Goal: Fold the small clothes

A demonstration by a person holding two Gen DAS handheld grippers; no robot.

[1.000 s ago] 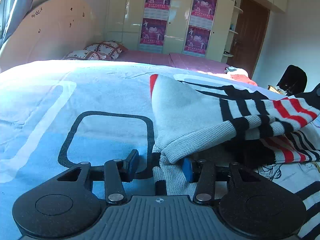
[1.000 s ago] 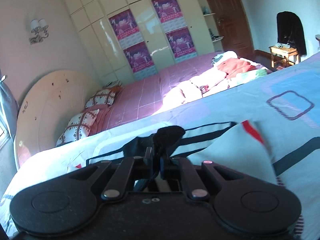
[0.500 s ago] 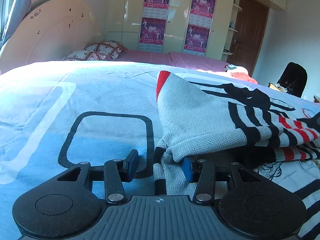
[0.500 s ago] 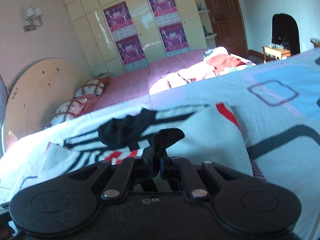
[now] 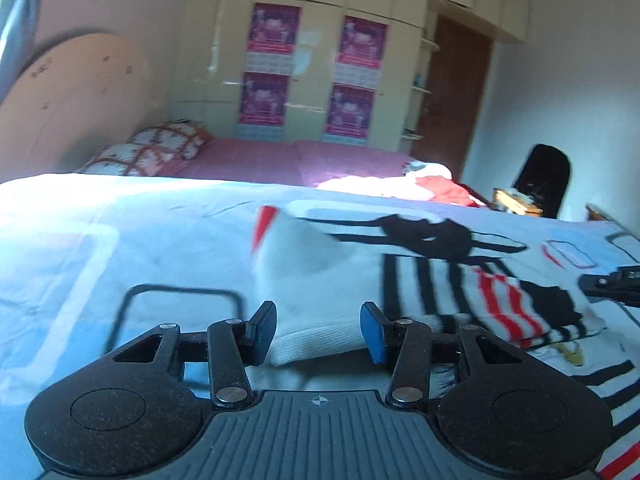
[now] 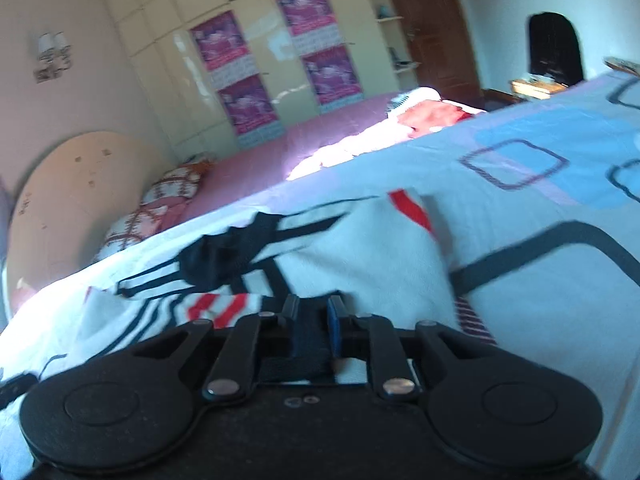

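A small grey knit sweater (image 5: 320, 280) with black and red stripes lies folded over on the blue patterned bedsheet (image 5: 120, 240). My left gripper (image 5: 318, 330) is open, its blue pads on either side of the sweater's ribbed hem, not closed on it. In the right wrist view the sweater (image 6: 360, 252) lies ahead, its striped sleeve (image 6: 224, 306) to the left. My right gripper (image 6: 314, 314) has its jaws a little apart just above the cloth, with nothing held. The right gripper's tip also shows in the left wrist view (image 5: 612, 284) at the far right.
A black garment (image 5: 428, 236) lies on the sheet beyond the sweater. A second bed with a pink cover (image 5: 280, 160), pillows (image 5: 152, 152) and a pile of clothes (image 5: 420, 184) stands behind. Wardrobes with posters (image 5: 312, 80) line the back wall; a dark chair (image 5: 544, 176) is at right.
My right gripper has opened and let go of the black cloth it held. My left gripper has opened wider and backed off; the sweater has settled flat on the sheet.
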